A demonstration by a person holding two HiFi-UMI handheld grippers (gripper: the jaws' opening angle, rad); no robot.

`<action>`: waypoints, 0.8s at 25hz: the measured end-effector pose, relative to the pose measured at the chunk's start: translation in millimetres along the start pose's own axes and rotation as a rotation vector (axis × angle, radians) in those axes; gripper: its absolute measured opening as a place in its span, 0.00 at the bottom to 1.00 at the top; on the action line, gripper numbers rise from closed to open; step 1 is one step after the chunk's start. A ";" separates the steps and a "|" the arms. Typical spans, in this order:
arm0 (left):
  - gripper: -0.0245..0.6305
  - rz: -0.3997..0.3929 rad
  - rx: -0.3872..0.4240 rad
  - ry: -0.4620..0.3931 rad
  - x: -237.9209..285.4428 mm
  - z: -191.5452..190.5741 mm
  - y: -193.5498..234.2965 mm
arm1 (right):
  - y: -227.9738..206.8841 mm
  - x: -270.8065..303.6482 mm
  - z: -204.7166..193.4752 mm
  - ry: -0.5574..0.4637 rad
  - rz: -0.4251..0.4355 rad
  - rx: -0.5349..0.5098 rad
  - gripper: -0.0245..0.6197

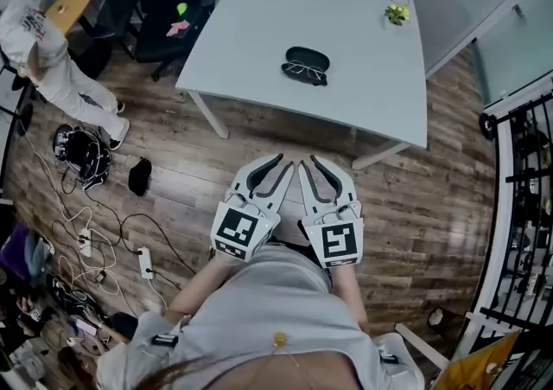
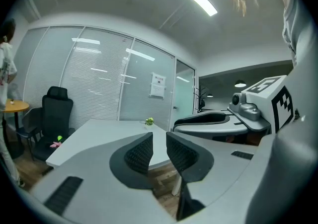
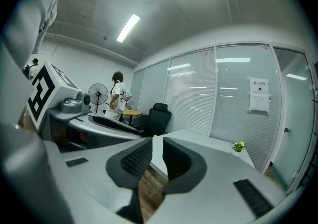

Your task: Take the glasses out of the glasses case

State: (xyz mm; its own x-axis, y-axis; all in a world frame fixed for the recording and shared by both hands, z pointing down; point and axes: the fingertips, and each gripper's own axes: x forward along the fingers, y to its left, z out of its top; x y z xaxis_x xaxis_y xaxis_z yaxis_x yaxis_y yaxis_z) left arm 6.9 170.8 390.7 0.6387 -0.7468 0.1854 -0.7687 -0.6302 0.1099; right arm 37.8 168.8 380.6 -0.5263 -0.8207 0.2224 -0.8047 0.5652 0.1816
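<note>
Near, side by side, narrowly parted, empty: left gripper [image 1: 270, 165], right gripper [image 1: 318, 169]. Far, on white rectangular bench [image 1: 259, 25]: black oval glasses case [image 1: 307, 57], thin-framed glasses [image 1: 304, 73] just beside.

Nothing legible. The paper notice [image 3: 259, 95] on the glass partition [image 3: 231, 113] has print too small to read; cubes on the left gripper [image 1: 284, 161] and right gripper [image 1: 308, 161] show only black-and-white square markers.
</note>
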 end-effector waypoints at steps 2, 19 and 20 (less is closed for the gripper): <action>0.17 -0.017 0.003 0.009 11.4 4.3 17.8 | -6.8 19.4 3.2 0.012 -0.013 -0.006 0.15; 0.17 -0.097 0.018 0.008 65.1 26.0 116.9 | -35.0 129.7 17.9 0.043 -0.107 0.001 0.15; 0.17 -0.100 0.015 0.007 67.1 26.8 119.5 | -37.2 132.4 17.5 0.048 -0.111 -0.002 0.15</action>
State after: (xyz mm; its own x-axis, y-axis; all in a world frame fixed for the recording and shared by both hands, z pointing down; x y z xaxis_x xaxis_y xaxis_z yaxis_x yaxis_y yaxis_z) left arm -41.2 39.7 390.1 0.7116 -0.6789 0.1808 -0.7008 -0.7043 0.1134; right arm -6.8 37.7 386.6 -0.4200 -0.8734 0.2466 -0.8569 0.4712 0.2092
